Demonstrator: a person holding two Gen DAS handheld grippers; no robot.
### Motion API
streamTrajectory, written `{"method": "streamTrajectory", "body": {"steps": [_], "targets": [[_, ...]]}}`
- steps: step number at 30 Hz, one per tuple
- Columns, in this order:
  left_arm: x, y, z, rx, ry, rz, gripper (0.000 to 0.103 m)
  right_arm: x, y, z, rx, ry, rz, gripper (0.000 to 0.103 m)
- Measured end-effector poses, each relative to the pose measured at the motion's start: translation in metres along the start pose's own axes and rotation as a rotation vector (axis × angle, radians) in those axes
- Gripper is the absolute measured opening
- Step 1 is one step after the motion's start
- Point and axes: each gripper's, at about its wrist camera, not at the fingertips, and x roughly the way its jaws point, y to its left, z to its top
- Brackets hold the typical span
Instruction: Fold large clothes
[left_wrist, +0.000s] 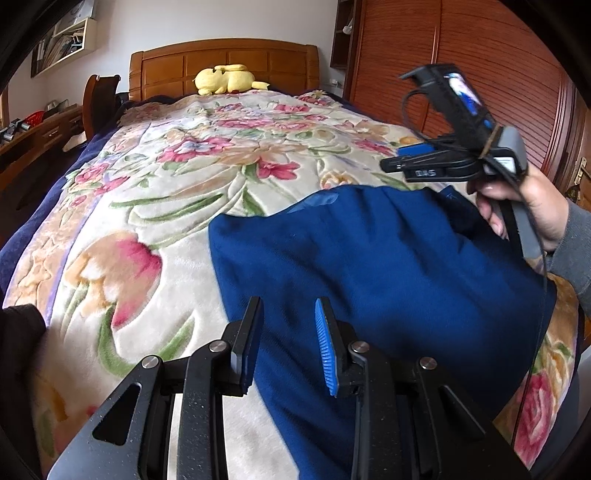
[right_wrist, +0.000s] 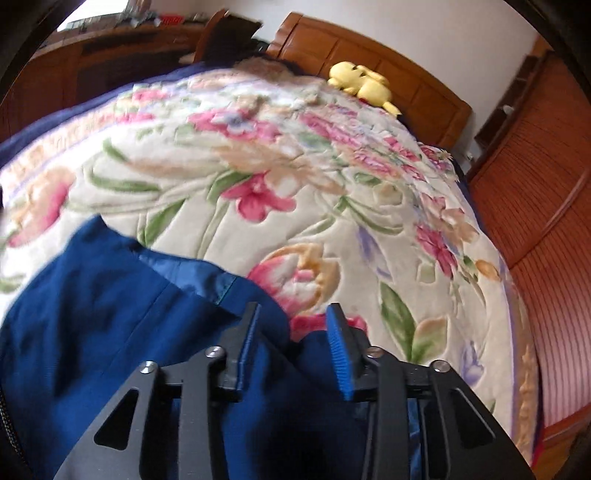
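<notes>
A large dark blue garment (left_wrist: 369, 266) lies folded on the floral blanket (left_wrist: 177, 184) near the foot of the bed. My left gripper (left_wrist: 288, 332) is open and empty, just above the garment's near left edge. The right gripper body (left_wrist: 454, 147) shows in the left wrist view, held in a hand above the garment's far right side. In the right wrist view my right gripper (right_wrist: 291, 332) is open and empty over the garment (right_wrist: 110, 314), near its upper edge with a shiny lining showing (right_wrist: 192, 269).
A yellow plush toy (left_wrist: 225, 79) lies by the wooden headboard (left_wrist: 221, 62). A wooden wardrobe (left_wrist: 461, 55) stands along the right of the bed. A desk and chair (left_wrist: 99, 99) stand on the left. The floral blanket (right_wrist: 258, 166) covers the bed.
</notes>
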Motion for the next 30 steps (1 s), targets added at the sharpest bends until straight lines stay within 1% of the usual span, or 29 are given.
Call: {"method": "streamTrajectory", "body": {"steps": [3, 5, 8, 14, 18, 20, 23, 26, 30], "targets": [[0.0, -0.011, 0.005, 0.009, -0.012, -0.024, 0.03, -0.019, -0.025, -0.016, 0.035, -0.017, -0.017, 0.045], [0.001, -0.019, 0.007, 0.019, -0.013, -0.039, 0.03, -0.029, -0.047, -0.03, 0.054, -0.013, -0.046, 0.046], [0.006, -0.034, 0.008, 0.045, -0.004, -0.058, 0.03, -0.037, -0.082, -0.056, 0.103, 0.023, -0.086, 0.046], [0.021, -0.06, 0.007, 0.09, 0.027, -0.075, 0.03, -0.032, -0.141, -0.106, 0.208, 0.102, -0.136, 0.046], [0.029, -0.073, 0.008, 0.111, 0.04, -0.085, 0.03, -0.024, -0.165, -0.129, 0.269, 0.146, -0.1, 0.046], [0.033, -0.076, 0.007, 0.116, 0.05, -0.088, 0.03, -0.021, -0.164, -0.139, 0.263, 0.168, -0.042, 0.046], [0.043, -0.078, 0.003, 0.121, 0.075, -0.083, 0.03, -0.009, -0.159, -0.143, 0.227, 0.199, -0.006, 0.046], [0.053, -0.079, -0.005, 0.123, 0.108, -0.073, 0.03, 0.01, -0.164, -0.146, 0.235, 0.215, 0.022, 0.046], [0.056, -0.079, -0.009, 0.114, 0.119, -0.073, 0.03, 0.041, -0.179, -0.14, 0.31, 0.22, 0.041, 0.048]]}}
